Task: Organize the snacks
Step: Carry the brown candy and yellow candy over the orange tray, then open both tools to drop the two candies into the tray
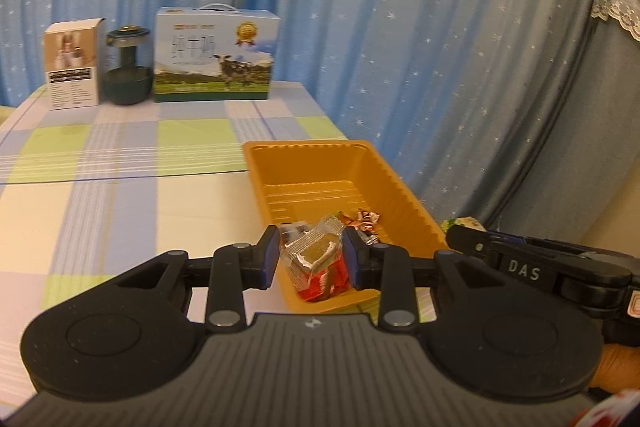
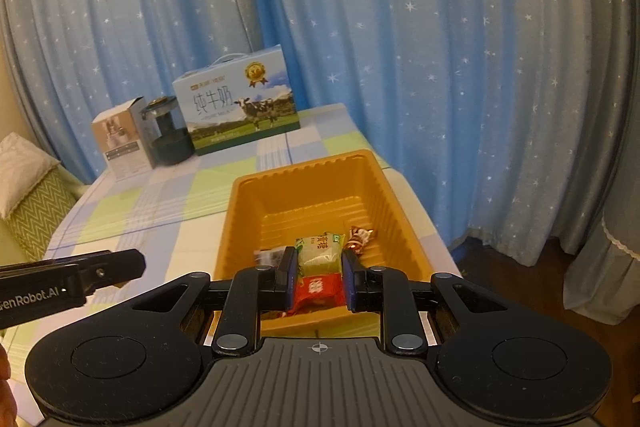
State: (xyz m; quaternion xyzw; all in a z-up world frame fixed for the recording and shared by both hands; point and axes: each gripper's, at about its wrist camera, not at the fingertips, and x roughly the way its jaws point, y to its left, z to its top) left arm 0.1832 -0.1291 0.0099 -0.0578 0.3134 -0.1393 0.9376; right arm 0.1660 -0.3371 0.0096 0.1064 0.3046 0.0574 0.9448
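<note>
An orange plastic tray (image 1: 404, 195) (image 2: 244, 211) sits at the table's right edge. My left gripper (image 1: 310, 253) is shut on a clear-and-red snack packet (image 1: 316, 259), held over the tray's near end. My right gripper (image 2: 319, 281) is shut on a pale green snack packet (image 2: 320, 253), also over the tray's near end. A red packet (image 2: 318, 289) lies in the tray below it. A red-and-white wrapped candy (image 2: 360, 237) (image 1: 366, 221) lies in the tray on the right. A dark packet (image 2: 270, 257) lies on the left of the tray floor.
A milk carton box (image 1: 214, 57) (image 2: 240, 109), a dark jar (image 1: 128, 73) (image 2: 168, 133) and a small white box (image 1: 74, 65) (image 2: 122, 139) stand at the table's far end. Blue star curtains hang behind. The checked tablecloth (image 1: 100, 167) spreads left of the tray.
</note>
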